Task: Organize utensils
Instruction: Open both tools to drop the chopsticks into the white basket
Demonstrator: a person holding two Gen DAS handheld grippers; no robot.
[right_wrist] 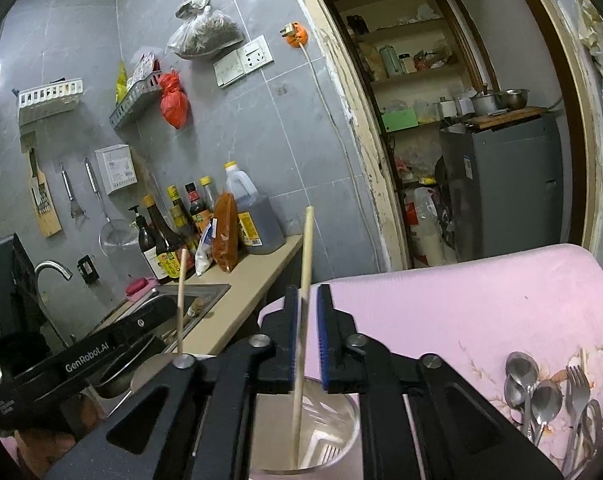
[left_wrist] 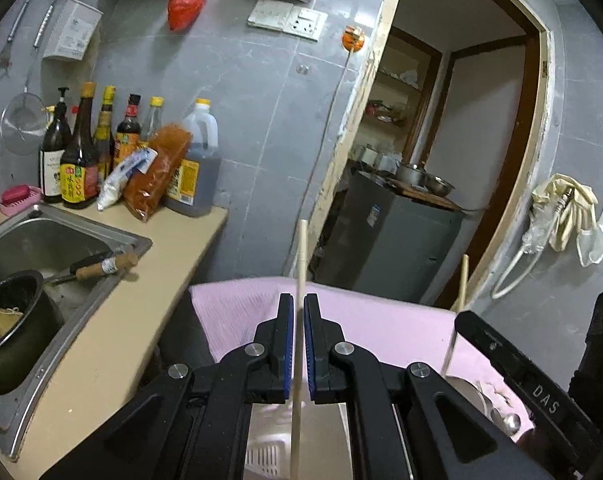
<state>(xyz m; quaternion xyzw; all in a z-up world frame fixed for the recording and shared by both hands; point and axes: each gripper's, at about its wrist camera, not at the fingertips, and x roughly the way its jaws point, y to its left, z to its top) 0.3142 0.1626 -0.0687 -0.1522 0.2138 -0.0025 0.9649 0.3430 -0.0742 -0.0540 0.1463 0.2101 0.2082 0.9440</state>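
1. Wooden chopstick (right_wrist: 303, 312) stands loose between right gripper (right_wrist: 307, 340) jaws, parted; tip in holder (right_wrist: 341, 432).
2. Left gripper (left_wrist: 299, 344) clamps second chopstick (left_wrist: 300, 280).
3. Lower it upright into the holder, then release.

Sauce bottles (left_wrist: 81, 152) and an oil jug (left_wrist: 195, 160) stand by the wall beside a steel sink (left_wrist: 61, 236) holding a black pot (left_wrist: 13, 320); a red bag (right_wrist: 174, 100) hangs above.

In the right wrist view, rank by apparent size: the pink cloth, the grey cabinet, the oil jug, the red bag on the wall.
1. pink cloth, though it is nearest the camera, which inflates it
2. grey cabinet
3. oil jug
4. red bag

The jug looks clearly larger than the bag.
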